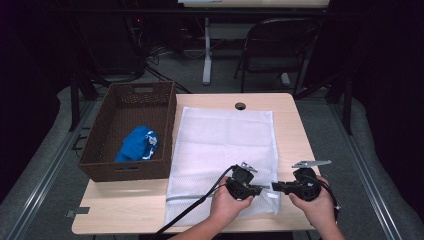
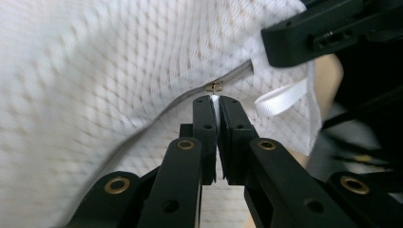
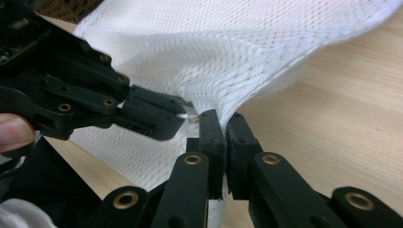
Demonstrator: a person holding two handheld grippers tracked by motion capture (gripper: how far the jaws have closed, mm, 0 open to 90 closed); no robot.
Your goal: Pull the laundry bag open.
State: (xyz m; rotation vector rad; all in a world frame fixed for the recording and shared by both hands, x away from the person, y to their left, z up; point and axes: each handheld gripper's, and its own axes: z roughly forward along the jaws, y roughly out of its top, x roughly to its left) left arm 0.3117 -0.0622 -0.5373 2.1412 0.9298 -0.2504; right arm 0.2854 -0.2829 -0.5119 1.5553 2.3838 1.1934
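— Pinching the zipper pull [image 2: 214, 87], is the left gripper [image 1: 258, 188]?
— Yes; the right gripper [image 1: 276, 187] clamps the mesh laundry bag [image 1: 222, 145] at its near corner. Zipper barely started; the blue garment [image 1: 137, 144] waits in the wicker basket [image 1: 100, 140].

Brown basket [image 1: 131, 131] blocks the table's [image 1: 295, 130] left side; bare wood right of the mesh bag [image 1: 225, 145] is free

I count one white mesh bag [image 1: 225, 150], one brown basket [image 1: 100, 150] holding one blue cloth [image 1: 137, 144], two tools, left [image 1: 262, 188] and right [image 1: 274, 186], and one folding chair [image 1: 277, 45].
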